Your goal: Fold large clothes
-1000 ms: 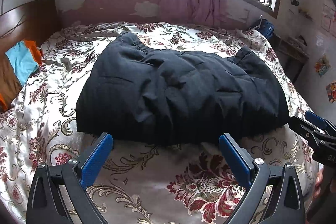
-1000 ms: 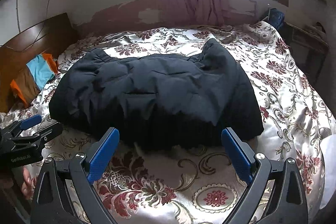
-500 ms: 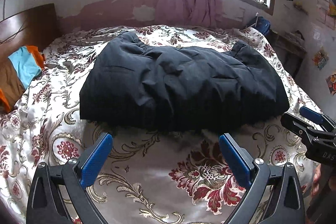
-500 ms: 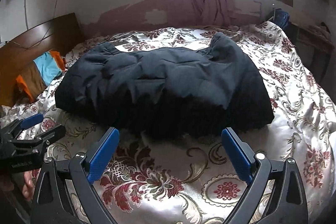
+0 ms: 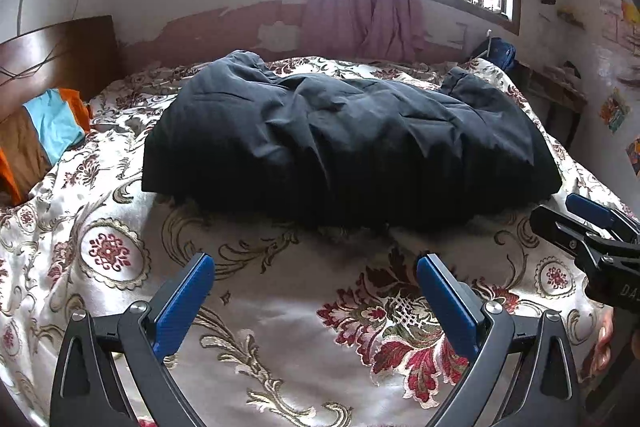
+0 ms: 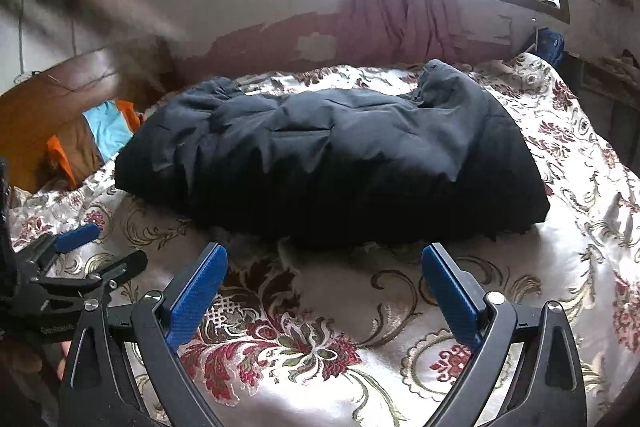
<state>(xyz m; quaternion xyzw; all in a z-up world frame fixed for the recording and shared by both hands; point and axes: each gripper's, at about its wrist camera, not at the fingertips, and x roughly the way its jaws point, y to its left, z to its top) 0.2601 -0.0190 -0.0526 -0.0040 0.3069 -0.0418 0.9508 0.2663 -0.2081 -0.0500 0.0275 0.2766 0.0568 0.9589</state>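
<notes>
Both hand-held grippers are pulling back and dropping lower compared to a second ago, so we're now seeing the dark jacket point(image 5: 344, 143) from a flatter angle, with more of the floral bedspread point(image 5: 280, 307) showing between us and its near edge. The jacket itself isn't looking any different.

Progress-wise, we're guessing we're near the end. The jacket is lying across the middle of the bed as one thick, puffy bundle with no sleeves trailing out at the sides, so the big folds look done to us. It's still a wide slab though, with two humps poking up along the far edge, so maybe one more fold in half or some flattening is left. Hard to say for sure.

The left hand-held gripper point(image 5: 316, 269) is hovering over the bedspread short of the jacket, jaws spread wide and holding nothing. Same for the right hand-held gripper point(image 6: 324, 259): gaping wide, empty, near the jacket's front edge but not touching it.

Counting stuff: one jacket, two grippers, four blue pads total. Off at the headboard side we're seeing one little heap of orange, light blue and brown cloth point(image 6: 96, 135), and one pink curtain point(image 5: 360, 11) bunched at the window.
</notes>
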